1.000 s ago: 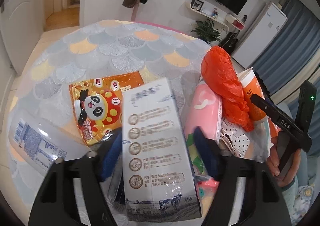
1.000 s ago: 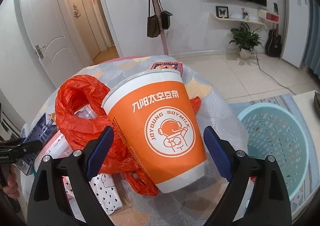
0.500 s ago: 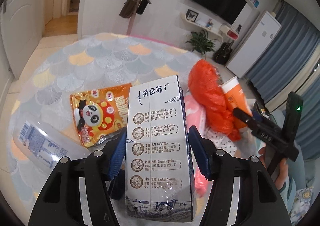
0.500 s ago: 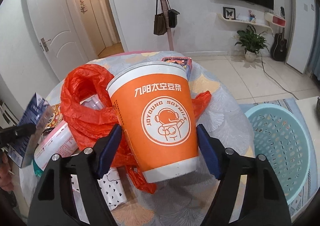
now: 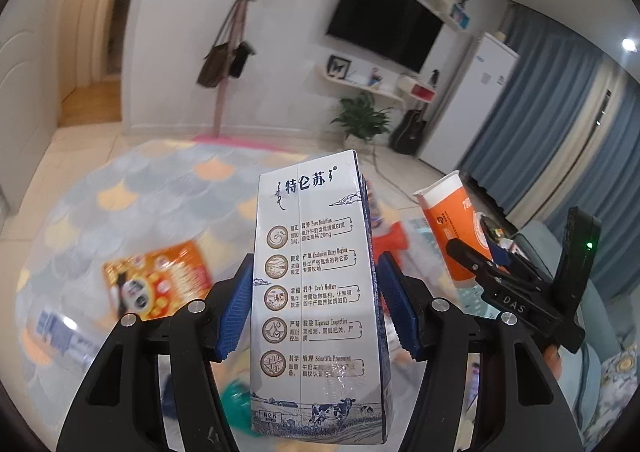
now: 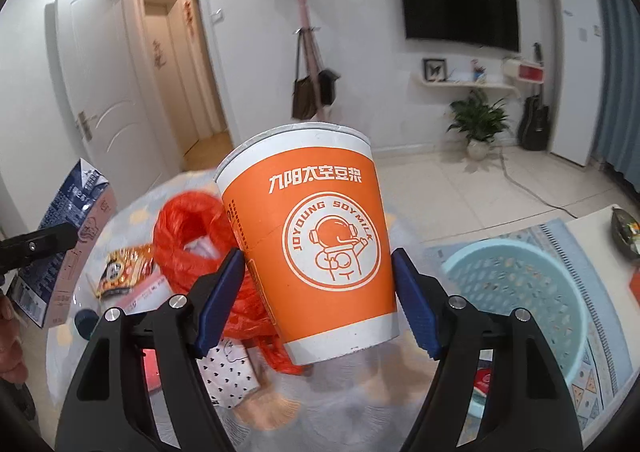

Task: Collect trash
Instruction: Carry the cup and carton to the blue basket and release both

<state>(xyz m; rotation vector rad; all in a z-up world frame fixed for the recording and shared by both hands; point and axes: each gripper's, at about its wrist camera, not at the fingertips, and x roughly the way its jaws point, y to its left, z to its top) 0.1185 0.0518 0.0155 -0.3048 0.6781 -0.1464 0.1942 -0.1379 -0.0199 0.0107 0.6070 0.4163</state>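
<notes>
My left gripper (image 5: 316,308) is shut on a white and blue milk carton (image 5: 316,292), held upright above the table. My right gripper (image 6: 316,308) is shut on an orange and white paper soy-milk cup (image 6: 312,244), lifted off the table. The cup also shows in the left wrist view (image 5: 452,223), and the carton in the right wrist view (image 6: 68,244). A light blue mesh basket (image 6: 520,316) stands on the floor to the right of the table.
The round table (image 5: 132,203) has a scallop-pattern cloth. On it lie a red plastic bag (image 6: 188,240), an orange panda snack packet (image 5: 156,280), a heart-print box (image 6: 228,372) and other wrappers. A coat stand (image 6: 308,51) is beyond.
Both grippers have closed on their items and lifted them. The carton and the cup now stand higher above the table, and the views have tilted up toward the room.
</notes>
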